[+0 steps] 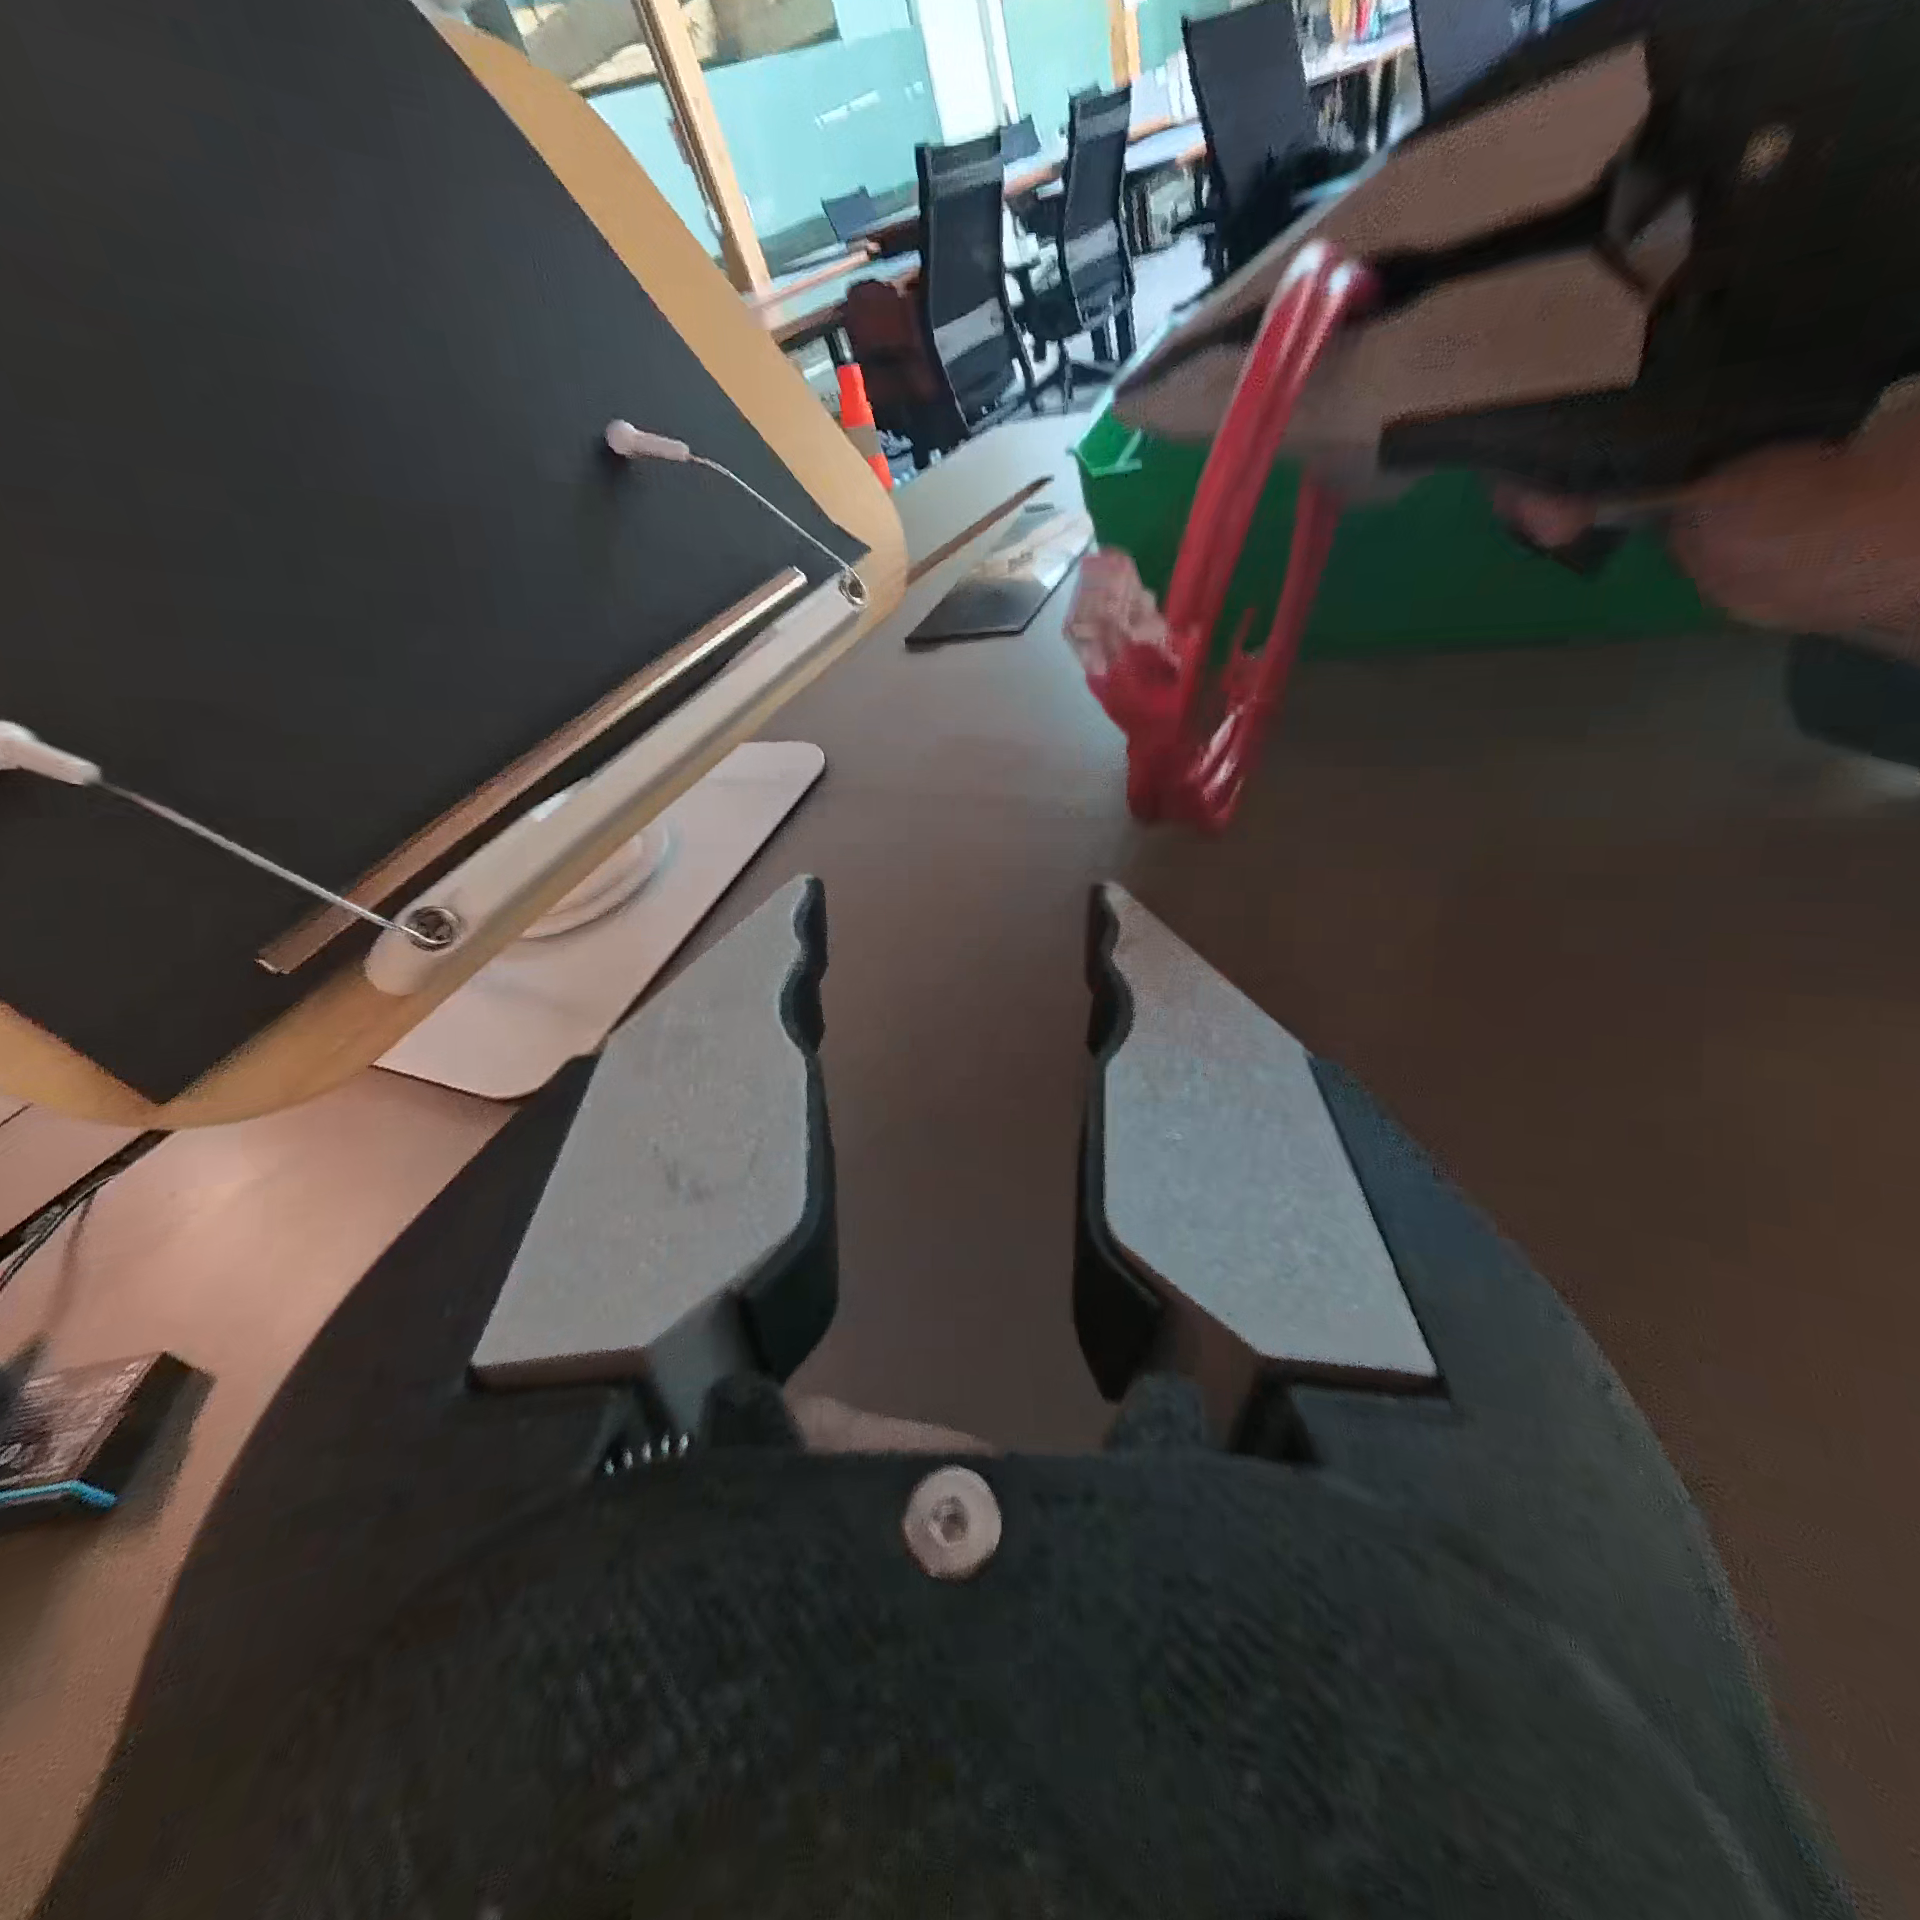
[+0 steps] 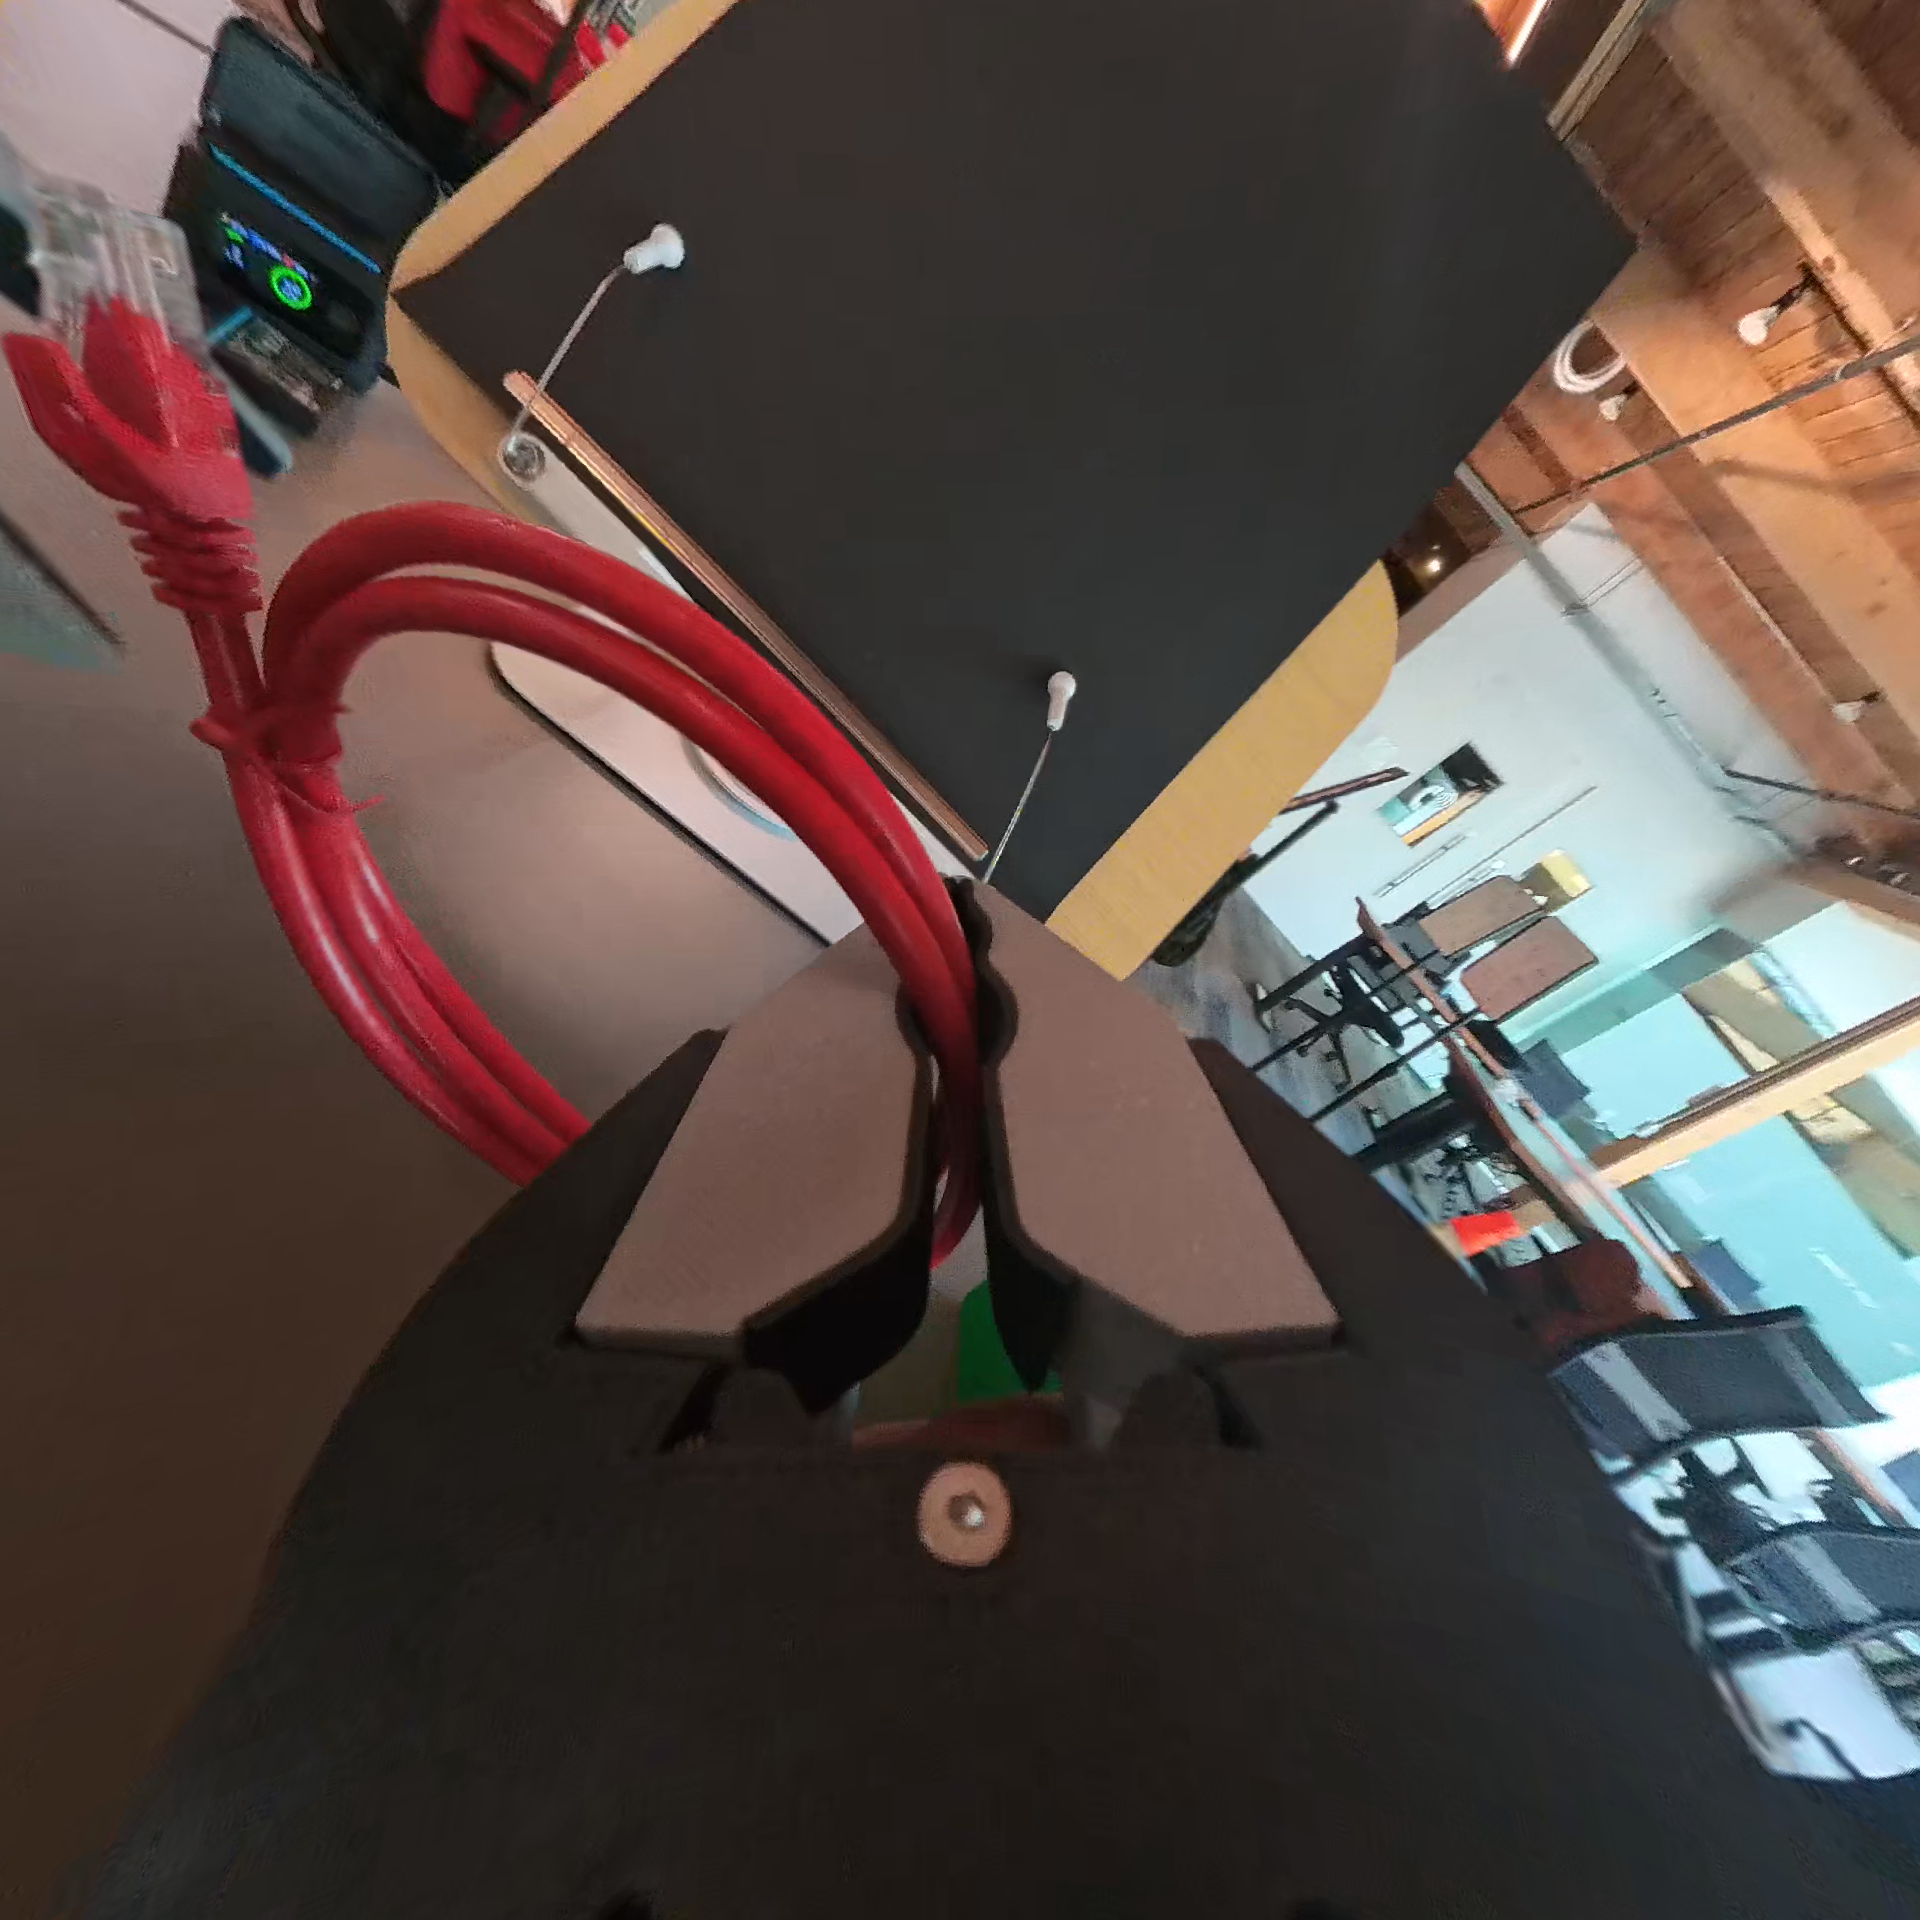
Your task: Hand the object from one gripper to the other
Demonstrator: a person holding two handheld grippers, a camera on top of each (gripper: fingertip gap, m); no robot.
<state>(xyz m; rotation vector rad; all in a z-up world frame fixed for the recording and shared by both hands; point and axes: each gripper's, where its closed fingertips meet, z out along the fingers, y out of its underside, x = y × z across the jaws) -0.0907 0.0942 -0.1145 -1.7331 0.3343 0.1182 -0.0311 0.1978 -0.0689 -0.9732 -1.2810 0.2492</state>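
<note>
A coiled red network cable (image 2: 436, 675) tied with a red twist tie hangs from my right gripper (image 2: 971, 914), which is shut on the loop; its clear plug (image 2: 104, 260) shows at upper left. In the left wrist view the same cable (image 1: 1236, 520) dangles from the right gripper (image 1: 1351, 301) at the upper right, its lower end close above the brown table (image 1: 1455, 1039). My left gripper (image 1: 956, 935) is open and empty, low over the table, below and left of the cable.
A black board with a wooden rim on a white stand (image 1: 312, 520) stands at the left. A green bin (image 1: 1455, 561) sits behind the cable. A dark flat pad (image 1: 977, 613) and a small black device (image 1: 62, 1434) lie on the table. Office chairs stand beyond. The left gripper's tips are roughly 12 cm from the right gripper's.
</note>
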